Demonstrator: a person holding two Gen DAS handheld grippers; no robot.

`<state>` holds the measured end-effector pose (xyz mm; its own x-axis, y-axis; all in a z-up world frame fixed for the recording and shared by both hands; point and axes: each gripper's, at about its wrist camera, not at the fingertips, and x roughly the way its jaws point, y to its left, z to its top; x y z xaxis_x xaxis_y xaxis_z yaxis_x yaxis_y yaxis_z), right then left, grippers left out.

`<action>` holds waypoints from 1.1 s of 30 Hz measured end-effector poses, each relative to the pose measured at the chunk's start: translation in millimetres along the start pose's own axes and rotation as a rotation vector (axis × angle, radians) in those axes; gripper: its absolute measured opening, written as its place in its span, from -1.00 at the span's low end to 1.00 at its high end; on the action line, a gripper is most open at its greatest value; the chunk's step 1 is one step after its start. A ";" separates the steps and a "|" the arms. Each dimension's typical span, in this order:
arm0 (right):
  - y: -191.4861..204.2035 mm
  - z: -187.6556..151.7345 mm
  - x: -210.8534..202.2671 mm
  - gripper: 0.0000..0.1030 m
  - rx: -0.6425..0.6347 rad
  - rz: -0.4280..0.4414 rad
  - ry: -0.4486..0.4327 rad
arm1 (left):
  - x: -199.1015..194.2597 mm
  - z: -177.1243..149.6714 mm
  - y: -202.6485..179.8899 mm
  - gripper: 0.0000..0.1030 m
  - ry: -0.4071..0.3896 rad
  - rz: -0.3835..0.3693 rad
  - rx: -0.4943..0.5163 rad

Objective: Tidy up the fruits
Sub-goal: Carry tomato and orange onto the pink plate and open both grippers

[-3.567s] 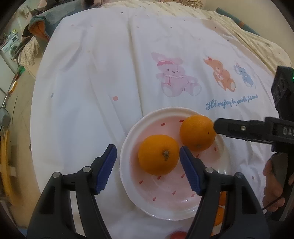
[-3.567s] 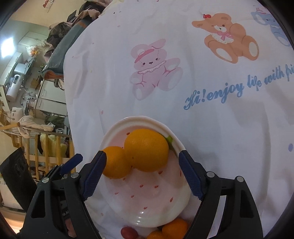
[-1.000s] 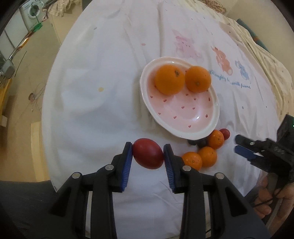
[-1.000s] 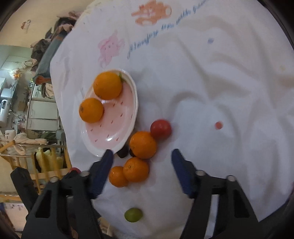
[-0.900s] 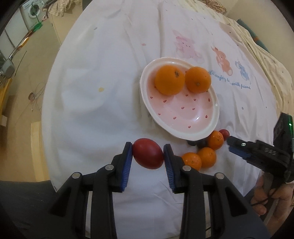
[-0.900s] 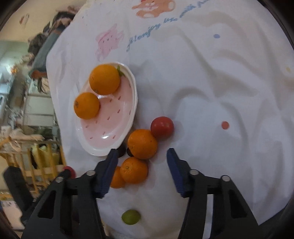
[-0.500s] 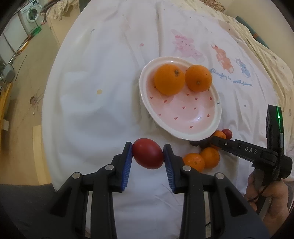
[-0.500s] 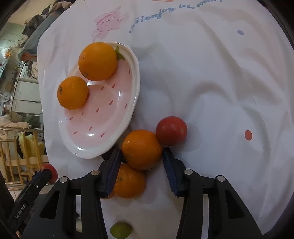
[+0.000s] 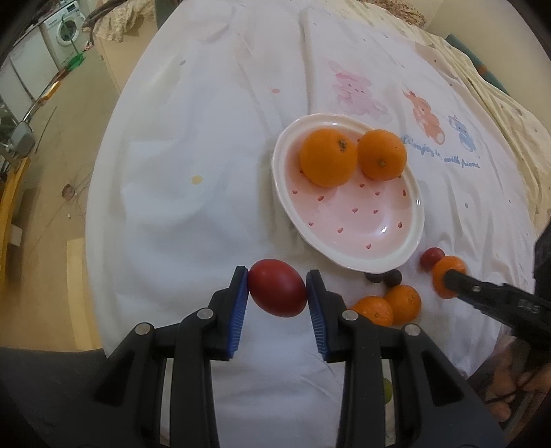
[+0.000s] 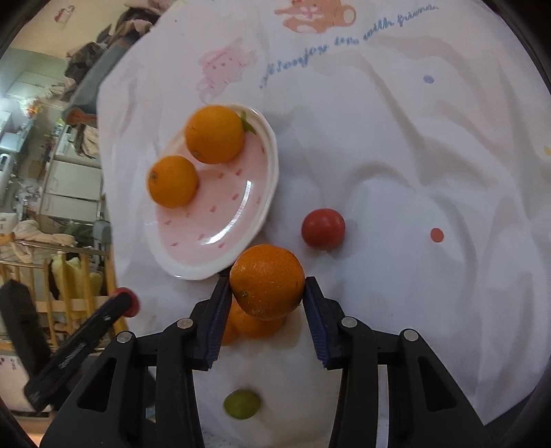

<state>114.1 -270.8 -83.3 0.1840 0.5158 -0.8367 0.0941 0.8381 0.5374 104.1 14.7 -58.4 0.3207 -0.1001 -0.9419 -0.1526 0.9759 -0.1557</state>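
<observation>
In the left wrist view, the left gripper (image 9: 277, 293) is clenched on a dark red egg-shaped fruit (image 9: 277, 292) just beside the pink-speckled white ceramic plate (image 9: 406, 256), which carries two big round oranges (image 9: 328, 156).

In the right wrist view, the right gripper (image 10: 267, 291) grasps a small round orange mandarin (image 10: 267, 282) just beside the plate's rim (image 10: 270, 193), above other mandarins; a round red tomato (image 10: 323, 228) and a small green fruit (image 10: 241, 404) lie on the white printed cloth (image 10: 413, 165).

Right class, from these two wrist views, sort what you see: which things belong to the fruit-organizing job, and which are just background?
Part of the job:
- pink speckled plate holding two oranges
- dark red fruit in the left gripper
- orange in the right gripper
- red tomato
- green fruit

Just background:
- cartoon-print tablecloth
- washing machine
</observation>
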 end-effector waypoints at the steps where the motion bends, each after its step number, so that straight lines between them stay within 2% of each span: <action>1: 1.8 0.6 -4.8 -0.14 -0.005 0.006 -0.009 | -1.8 0.3 0.6 -0.42 -0.008 0.001 0.000; 8: 26.2 18.3 -38.7 -0.14 -0.092 0.066 -0.082 | -29.0 16.6 -8.0 -0.42 -0.076 -0.031 0.031; 11: 38.3 32.5 -39.4 -0.14 -0.129 0.070 -0.091 | -43.7 30.3 -17.9 -0.42 -0.135 0.003 0.083; 13: 42.7 41.3 -37.5 -0.14 -0.139 0.070 -0.090 | -46.1 42.0 -22.0 -0.42 -0.139 -0.003 0.099; 17: 52.0 60.1 -27.4 -0.14 -0.165 0.059 -0.085 | -34.5 63.4 -25.6 -0.42 -0.099 0.001 0.114; 21: 55.8 79.1 -10.9 -0.14 -0.175 0.047 -0.060 | -4.9 77.3 -27.5 -0.42 -0.021 0.004 0.097; 27: 47.0 98.4 16.1 -0.14 -0.176 0.015 -0.023 | 24.6 75.0 -38.2 -0.42 0.024 -0.021 0.122; 33: 40.1 98.7 41.4 -0.14 -0.187 -0.003 0.026 | 43.0 74.9 -43.4 -0.41 0.041 -0.020 0.150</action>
<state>222.0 -233.4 -85.9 0.1586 0.5157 -0.8420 -0.0891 0.8568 0.5080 194.6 -17.5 -69.8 0.2834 -0.1251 -0.9508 -0.0040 0.9913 -0.1316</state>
